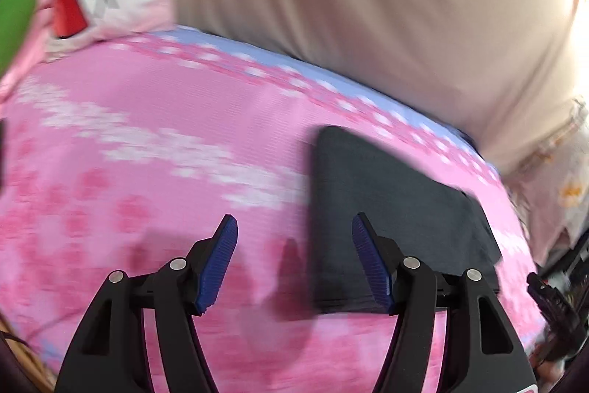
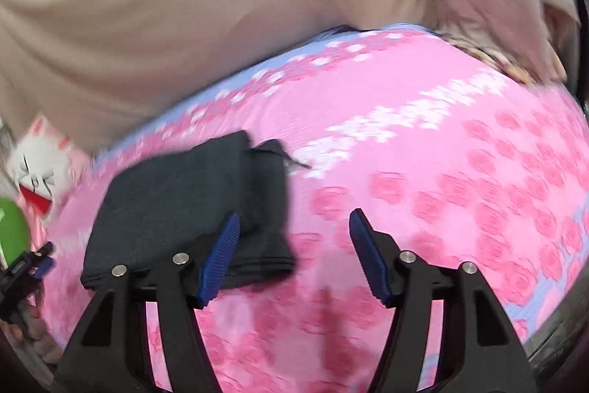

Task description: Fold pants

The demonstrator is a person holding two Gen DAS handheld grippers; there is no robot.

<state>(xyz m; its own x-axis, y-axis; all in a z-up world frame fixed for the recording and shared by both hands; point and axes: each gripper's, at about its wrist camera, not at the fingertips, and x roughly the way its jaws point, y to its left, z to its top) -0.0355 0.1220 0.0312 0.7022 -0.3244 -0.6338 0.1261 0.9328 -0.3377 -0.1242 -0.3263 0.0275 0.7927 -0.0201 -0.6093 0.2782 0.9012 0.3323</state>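
Pants [image 2: 191, 209], dark and folded into a soft, limp stack, lie on the pink floral bedsheet [image 2: 423, 135] at ten o'clock of the right gripper [image 2: 294, 227]. Both it and the left gripper [image 1: 294, 231] hang released, gripping nothing; I would pinch through all layers at a thick folded edge, since loose layers could slip apart.

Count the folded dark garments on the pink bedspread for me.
1. The folded dark pants lie flat on the pink floral bedspread, near its far blue-edged side; the right wrist view shows the same bundle. Nothing suggests another, though motion blur limits certainty.

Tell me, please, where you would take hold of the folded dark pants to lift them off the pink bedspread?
Probably the stacked near edge of the folded dark pants, approached low from the front: layers sit flush there, while the far end shows loose flaps above the pink bedspread.
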